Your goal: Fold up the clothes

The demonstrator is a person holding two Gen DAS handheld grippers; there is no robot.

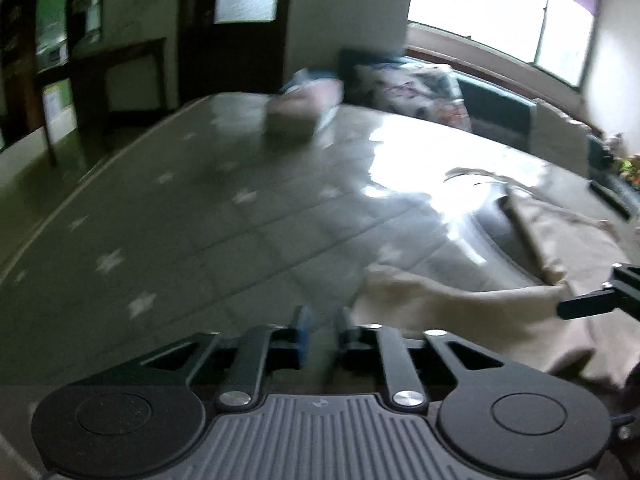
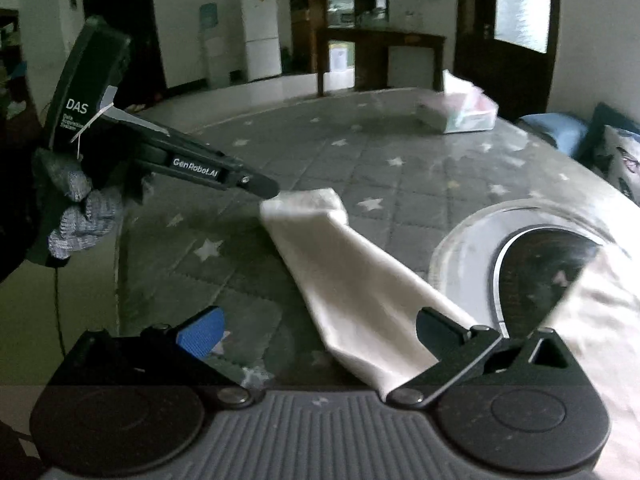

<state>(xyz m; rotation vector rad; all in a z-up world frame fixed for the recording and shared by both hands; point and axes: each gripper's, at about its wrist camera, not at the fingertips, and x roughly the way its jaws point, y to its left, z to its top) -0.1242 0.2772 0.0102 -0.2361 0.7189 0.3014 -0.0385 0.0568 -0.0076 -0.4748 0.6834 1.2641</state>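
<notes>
A cream long-sleeved garment lies on the grey star-patterned quilted surface. Its sleeve stretches out flat toward the far left, cuff at the end, while the body is bunched at the right. My left gripper has a narrow gap between its fingers, with nothing in it and the cloth just to its right. In the right wrist view its tip sits at the cuff's edge. My right gripper stands wide open, and the sleeve runs between its fingers and rests against the right finger.
A pile of folded clothes in a clear bag sits at the far edge. A round dark glossy disc with a clear rim lies partly under the garment. Pillows lie beyond the surface. A gloved hand holds the left gripper.
</notes>
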